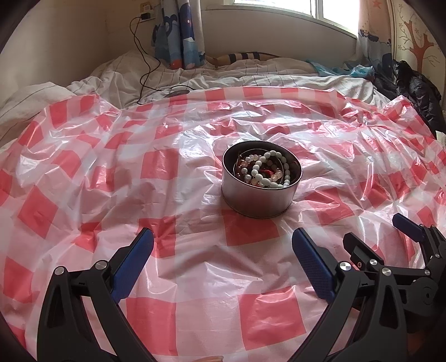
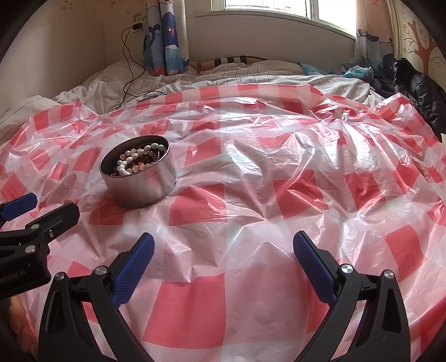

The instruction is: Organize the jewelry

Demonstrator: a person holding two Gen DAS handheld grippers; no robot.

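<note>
Nearest the left wrist camera, the left gripper (image 1: 223,245) was seen spread wide with nothing held between its blue-padded fingers (image 1: 133,261), poised low over a red-and-white checked plastic sheet (image 1: 83,172). The right gripper (image 2: 223,247) was likewise parted and empty in its own view, and it was also caught at the lower right edge of the left view, just beside the left one. Straight ahead of the left gripper, a short way beyond its fingertips, a round metal tin (image 1: 260,195) was set upright on the sheet, untouched by either gripper; from the right wrist the same tin (image 2: 142,183) was found ahead and well to the left. Inside it a heap of beaded bracelets (image 1: 264,170) was piled, pale beads looped over darker and reddish ones. Beyond the sheet, rumpled white bedding (image 1: 195,75) was spread, a black cable (image 1: 139,50) was trailed across it from a wall socket, and patterned curtains (image 1: 178,33) were hung below a bright window (image 1: 306,8).
</note>
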